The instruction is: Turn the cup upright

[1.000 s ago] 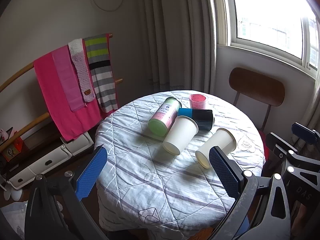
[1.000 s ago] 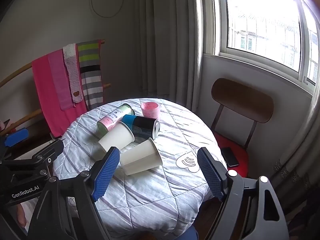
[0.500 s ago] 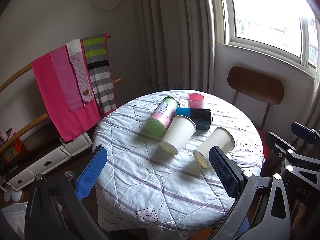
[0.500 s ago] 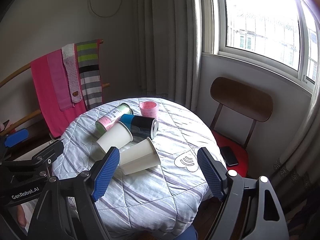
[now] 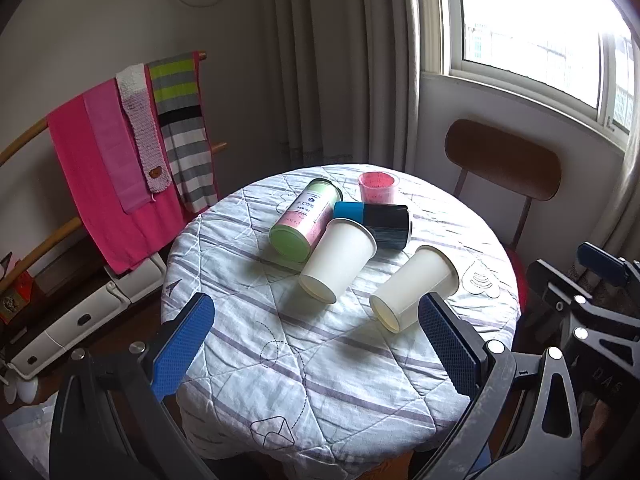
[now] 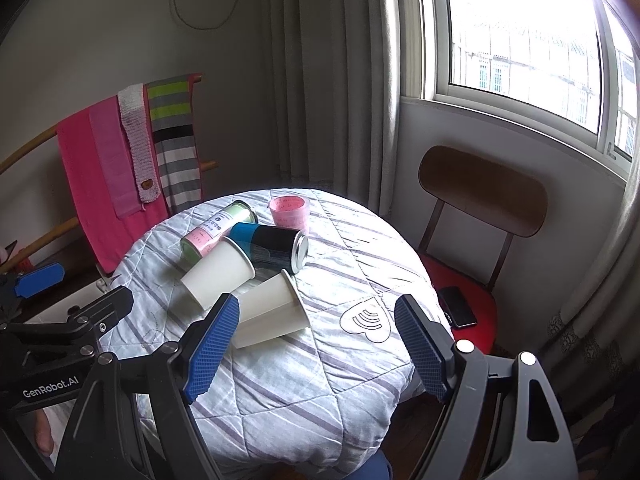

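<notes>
Fingers on both our left gripper (image 5: 316, 336) and right gripper (image 6: 316, 340) are spread wide, holding nothing. Over the last second we've only crept closer; both white paper cups (image 5: 338, 264) (image 6: 270, 310) are lying sideways on the round table (image 5: 320, 380), so nothing's flipped yet.

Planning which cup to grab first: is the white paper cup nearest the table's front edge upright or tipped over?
Tipped over. The nearest white paper cup lies on its side on the tablecloth, its sidewall resting on the cloth.
</notes>
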`<state>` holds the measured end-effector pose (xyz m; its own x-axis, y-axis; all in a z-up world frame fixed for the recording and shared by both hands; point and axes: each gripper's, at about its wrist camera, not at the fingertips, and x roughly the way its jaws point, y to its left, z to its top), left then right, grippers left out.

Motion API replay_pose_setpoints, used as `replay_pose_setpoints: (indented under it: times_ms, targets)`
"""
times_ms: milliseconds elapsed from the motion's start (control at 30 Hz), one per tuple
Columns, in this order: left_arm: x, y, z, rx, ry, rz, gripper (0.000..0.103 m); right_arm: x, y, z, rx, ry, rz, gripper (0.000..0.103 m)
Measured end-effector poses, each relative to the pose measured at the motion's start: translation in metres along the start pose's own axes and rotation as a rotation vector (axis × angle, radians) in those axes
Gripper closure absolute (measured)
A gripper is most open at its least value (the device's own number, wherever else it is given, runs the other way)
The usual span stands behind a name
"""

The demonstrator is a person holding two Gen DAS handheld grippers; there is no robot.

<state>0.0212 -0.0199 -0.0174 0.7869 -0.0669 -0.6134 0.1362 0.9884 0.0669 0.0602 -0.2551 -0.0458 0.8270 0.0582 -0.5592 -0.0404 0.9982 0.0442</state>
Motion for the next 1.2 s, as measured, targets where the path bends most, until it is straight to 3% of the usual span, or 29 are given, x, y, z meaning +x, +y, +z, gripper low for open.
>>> replay_pose_setpoints:
  times_ms: [467, 633, 800, 1000, 1200]
  targets:
    - [0.049, 0.003, 0.018, 0.022, 0.083, 0.046, 0.0, 0.042, -0.034, 0.006, 0.07, 0.061, 0.0, 0.022]
    - [0.065, 0.009, 0.029, 0.027, 0.116, 0.001, 0.0, 0.059, -0.03, 0.01, 0.045, 0.083, 0.02, 0.022]
    - [0.082, 0.014, 0.043, 0.078, 0.125, 0.043, 0.0, 0.072, -0.022, 0.017, 0.023, 0.102, 0.042, 0.022]
    - [0.11, 0.025, 0.064, 0.17, 0.162, 0.019, 0.0, 0.087, -0.01, 0.032, -0.026, 0.113, 0.067, 0.022]
    - [0.161, 0.036, 0.09, 0.209, 0.233, -0.026, 0.0, 0.107, -0.003, 0.046, -0.05, 0.125, 0.072, 0.022]
